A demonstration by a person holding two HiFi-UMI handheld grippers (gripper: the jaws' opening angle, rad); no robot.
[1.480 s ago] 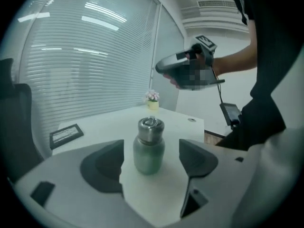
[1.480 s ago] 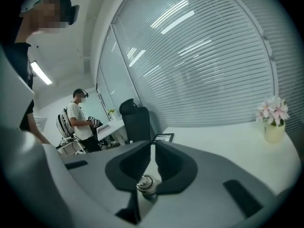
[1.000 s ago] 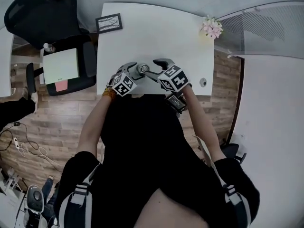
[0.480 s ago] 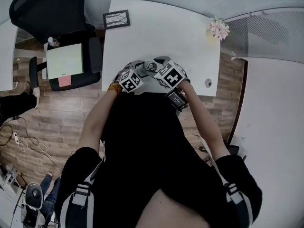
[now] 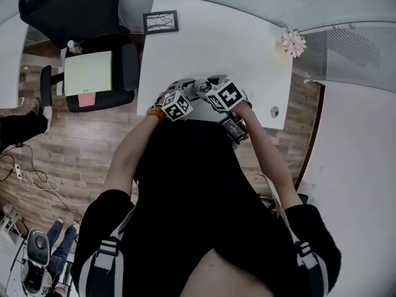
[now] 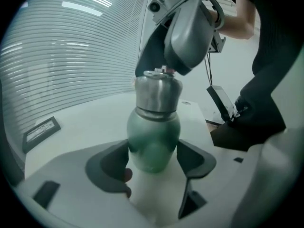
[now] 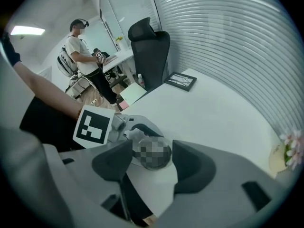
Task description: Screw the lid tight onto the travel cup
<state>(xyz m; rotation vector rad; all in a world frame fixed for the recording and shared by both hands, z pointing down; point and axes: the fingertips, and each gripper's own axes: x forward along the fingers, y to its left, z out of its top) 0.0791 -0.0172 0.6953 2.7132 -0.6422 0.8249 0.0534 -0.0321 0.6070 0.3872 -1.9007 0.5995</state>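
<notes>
Here, left gripper (image 6: 153,161) grips travel cup (image 6: 154,137), right gripper (image 7: 151,163) its lid (image 6: 158,88); picture frame (image 5: 161,22) well apart.

Table top (image 5: 229,48) beyond travel cup (image 6: 154,137) is free; picture frame (image 5: 161,22), flowers (image 5: 291,42) block my far corners.

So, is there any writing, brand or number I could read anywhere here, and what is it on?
No readable text anywhere.
On the framed picture: any print is too blurred to read.
On the travel cup: no label showing.
On the marker cubes: black-and-white patterns, not words.
</notes>
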